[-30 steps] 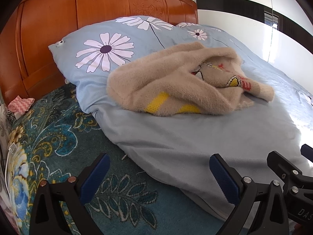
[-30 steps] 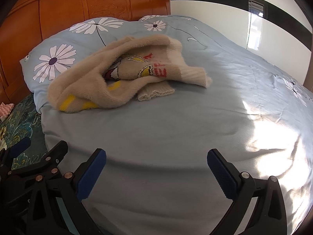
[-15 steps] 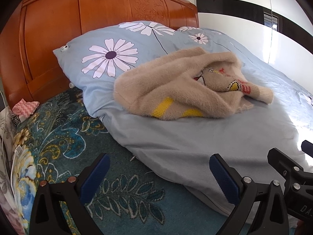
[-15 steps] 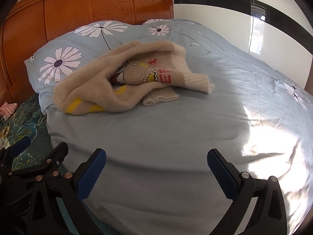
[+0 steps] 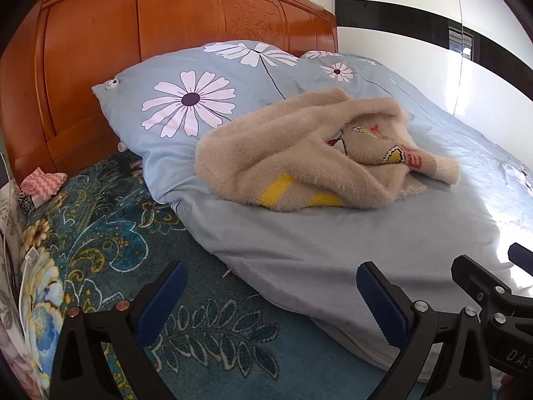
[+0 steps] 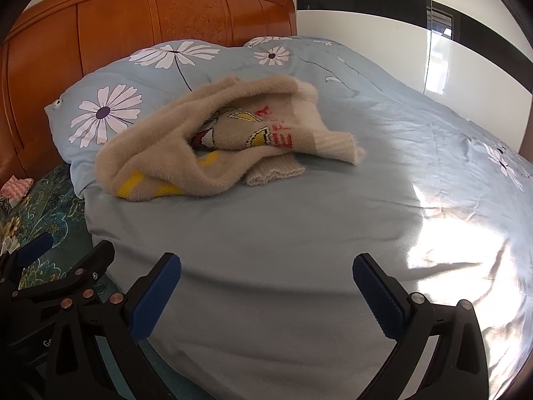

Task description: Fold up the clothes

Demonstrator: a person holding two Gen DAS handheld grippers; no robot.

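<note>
Beige fluffy knitted sweater [image 5: 299, 163] with yellow and red motifs lies crumpled on the pale blue daisy-print duvet [image 6: 299, 233], partly against the matching pillow [image 5: 173, 106] by the orange wooden headboard [image 5: 166, 26]. Left gripper [image 5: 269, 303] and right gripper [image 6: 266, 296] hover near the bed's edge, jaws released and holding nothing, well apart from the garment. Risks: pinching the duvet along with the sweater, or gripping several bunched layers, so it lifts tangled instead of spreading flat.

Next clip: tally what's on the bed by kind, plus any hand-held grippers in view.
Sweaters: 1, beige sweater, crumpled
Duvets: 1, blue floral duvet
Blankets: 1, teal patterned blanket
Small cloths: 1, pink zigzag cloth
Hand-held grippers: 2, left hand-held gripper, right hand-held gripper, both open
Total: 6
</note>
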